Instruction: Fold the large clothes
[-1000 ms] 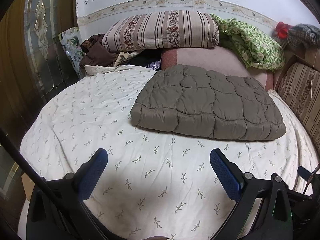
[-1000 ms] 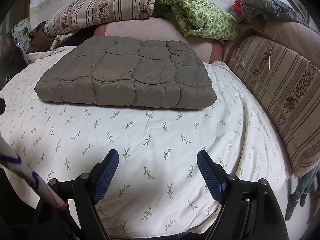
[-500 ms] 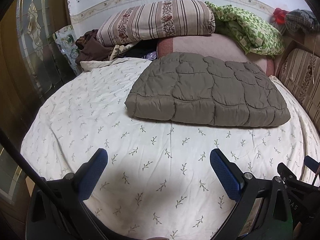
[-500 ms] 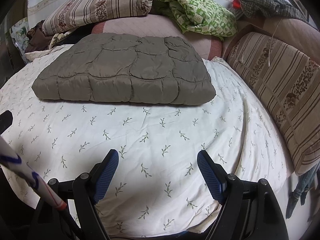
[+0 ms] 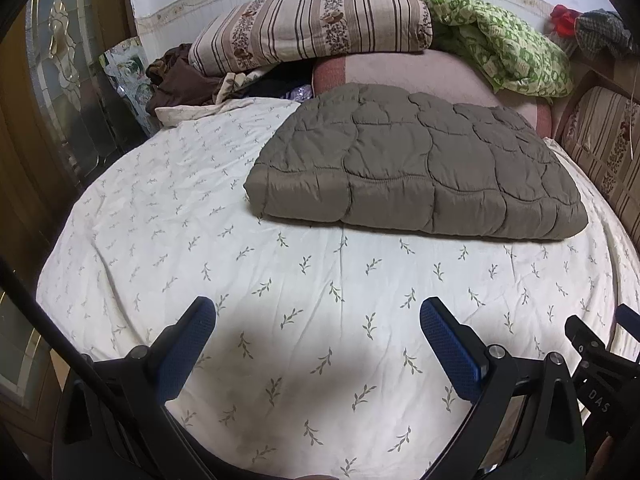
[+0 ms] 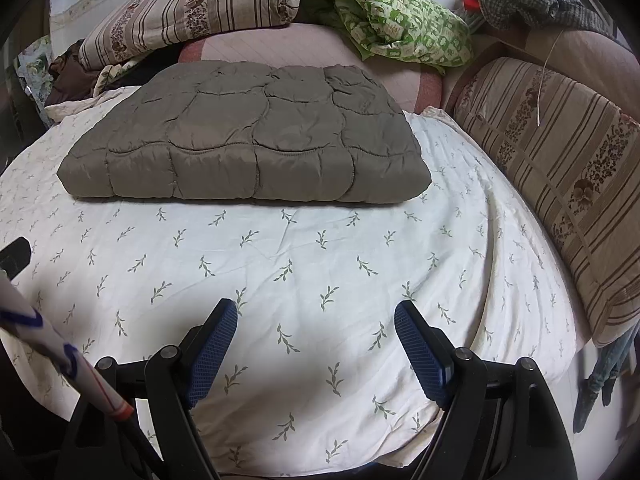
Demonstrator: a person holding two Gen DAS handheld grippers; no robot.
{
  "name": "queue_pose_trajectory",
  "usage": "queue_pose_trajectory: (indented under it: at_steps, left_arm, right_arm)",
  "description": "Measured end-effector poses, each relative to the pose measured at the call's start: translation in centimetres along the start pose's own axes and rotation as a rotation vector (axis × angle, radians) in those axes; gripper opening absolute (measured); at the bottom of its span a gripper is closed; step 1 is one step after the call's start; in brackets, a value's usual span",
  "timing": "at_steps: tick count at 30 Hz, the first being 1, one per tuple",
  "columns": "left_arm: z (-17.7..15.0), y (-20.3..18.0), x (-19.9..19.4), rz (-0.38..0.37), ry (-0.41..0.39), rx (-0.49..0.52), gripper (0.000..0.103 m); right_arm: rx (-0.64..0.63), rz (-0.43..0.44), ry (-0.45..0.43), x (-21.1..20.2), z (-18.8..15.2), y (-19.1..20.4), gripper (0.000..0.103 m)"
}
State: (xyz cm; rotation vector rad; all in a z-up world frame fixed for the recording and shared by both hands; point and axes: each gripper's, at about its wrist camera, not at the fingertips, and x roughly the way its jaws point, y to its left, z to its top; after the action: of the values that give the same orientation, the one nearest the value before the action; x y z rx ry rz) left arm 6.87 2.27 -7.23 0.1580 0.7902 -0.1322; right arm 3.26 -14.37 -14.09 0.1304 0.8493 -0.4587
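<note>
Two hand-held grippers are seen over a bed (image 5: 160,216) covered by a cream sheet printed with small green sprigs. The left hand-held gripper (image 5: 318,316) is held with its blue-padded jaws spread wide and nothing between them; the right hand-held gripper (image 6: 316,314) is likewise spread and empty. The task's thing, a grey-brown quilted padded garment (image 5: 420,168), lies folded into a thick flat rectangle on the far half of the bed, well apart from both grippers, its far edge against a pink bolster (image 5: 420,72).

The garment is judged to be light, soft and puffy, with a slick shell that is likely to slide and spring back; hold is best taken at the stitched near corners, where the padding is thinner.

At far left, a glazed wooden door (image 5: 60,80) is shown only in the left wrist view. At far right, a striped brown cushion (image 6: 560,168) along the bed's side is shown fully only in the right wrist view.
</note>
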Motion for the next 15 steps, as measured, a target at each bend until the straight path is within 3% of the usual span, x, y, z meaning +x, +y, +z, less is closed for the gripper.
queue_pose_trajectory:
  at_steps: [15]
  left_arm:
    - [-0.27,0.22,1.00,-0.018,0.032,-0.003,0.102]
  right_arm:
    - [-0.001,0.017,-0.029,-0.33,0.38,0.35,0.085]
